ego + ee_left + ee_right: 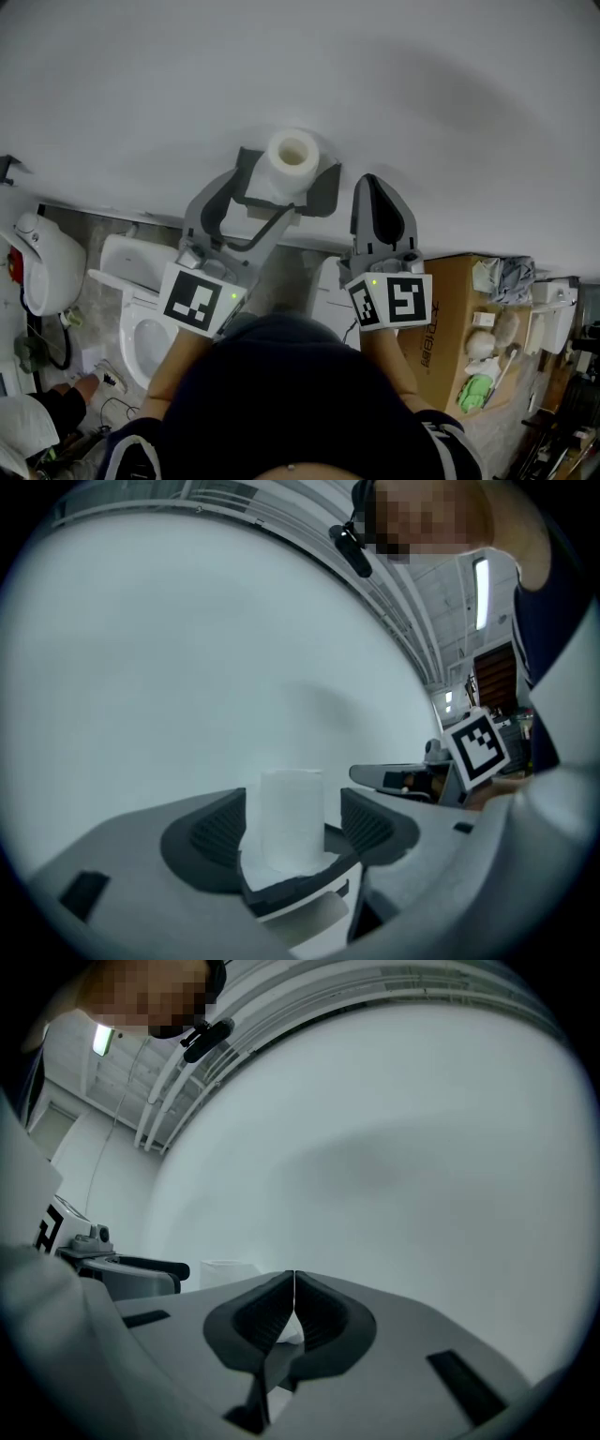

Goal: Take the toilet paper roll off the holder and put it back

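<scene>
**Task item.** The toilet paper roll stands upright, core opening up, on the dark grey holder. The holder is fixed to the white wall. In the head view the roll sits just toward 12 o'clock from the frame centre.

**Left claw.** The left claw is level and points at the wall. Its jaws stand wide, one on either side of the roll.
- The ribbed pads flank the roll at 9 o'clock and 3 o'clock.
- A narrow gap shows between the 3 o'clock pad and the paper.
- Contact at the 9 o'clock pad cannot be determined.
- The front lip of the holder crosses the claw opening below the roll, at 6 o'clock.

**Right claw.** The right claw has its jaws closed together, and the pads meet along one thin vertical seam.
- No item is gripped between them.
- In the head view it lies at 3 o'clock of the holder, just beside it, pointing at the wall.
- In the right gripper view the roll shows at 9 o'clock of the jaws, clear of them.

**Surroundings, head view.**
- A white toilet is on the floor at 8 o'clock.
- A cardboard box with small items on top is at 4 o'clock.
</scene>
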